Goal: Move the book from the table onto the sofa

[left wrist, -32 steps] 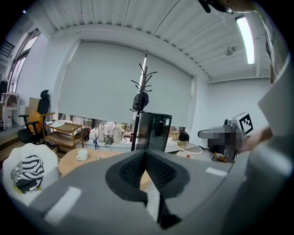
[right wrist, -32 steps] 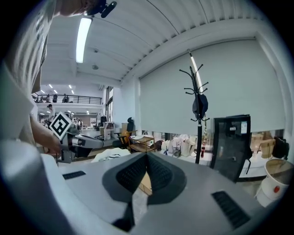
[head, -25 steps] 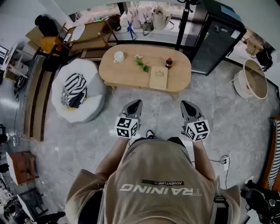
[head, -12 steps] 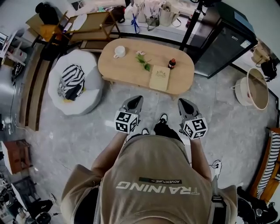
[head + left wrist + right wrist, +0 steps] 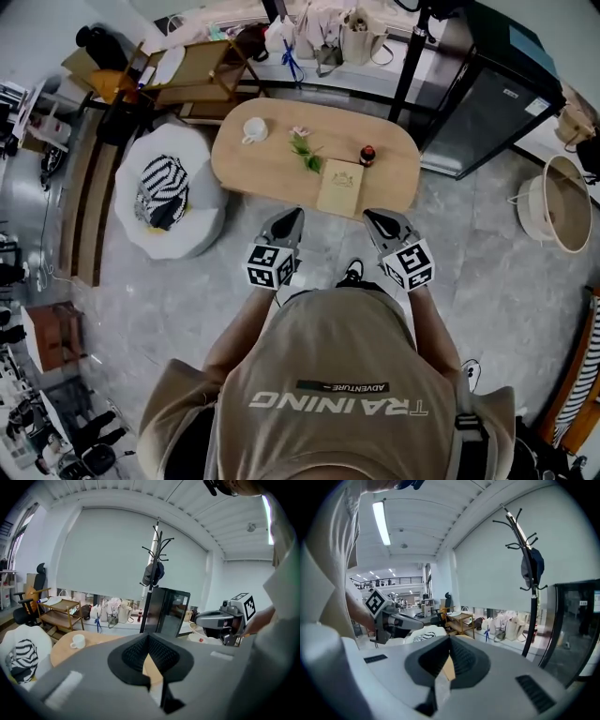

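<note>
1. Bright, even indoor light in all views; a ceiling strip lamp (image 5: 380,523) glows white without flare.
2. Shadows on the floor (image 5: 487,253) are faint and soft.
3. Gripper views: heavy fisheye bending, black corners, nearest foreground blurred.

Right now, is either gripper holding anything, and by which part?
Nothing held. Left gripper and right gripper are both shut, empty; the book lies untouched on the table.
</note>
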Available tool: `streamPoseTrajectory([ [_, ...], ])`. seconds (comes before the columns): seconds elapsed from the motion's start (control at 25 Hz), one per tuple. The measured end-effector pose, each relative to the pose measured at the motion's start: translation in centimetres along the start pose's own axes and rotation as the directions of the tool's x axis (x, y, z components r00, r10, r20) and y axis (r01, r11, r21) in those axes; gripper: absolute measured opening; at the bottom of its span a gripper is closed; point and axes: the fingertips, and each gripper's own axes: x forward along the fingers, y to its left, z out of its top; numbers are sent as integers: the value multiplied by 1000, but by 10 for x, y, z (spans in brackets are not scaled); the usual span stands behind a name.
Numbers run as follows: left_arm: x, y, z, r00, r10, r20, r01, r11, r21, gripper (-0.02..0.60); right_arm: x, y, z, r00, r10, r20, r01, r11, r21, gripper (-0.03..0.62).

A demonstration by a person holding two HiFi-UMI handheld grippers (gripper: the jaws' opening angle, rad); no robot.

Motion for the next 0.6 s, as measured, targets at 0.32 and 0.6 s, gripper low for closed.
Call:
streamPoseTrajectory([
  [0.32,51,10,36,996,78,42,-77,997,-24,6,16,-56,-5,999,49,-24,-49,999,-20,5],
  [0.6,54,24,27,995,97,-5,-97,995,-27,6,21,-71,-21,998,40,-53,-38,998,50,5],
])
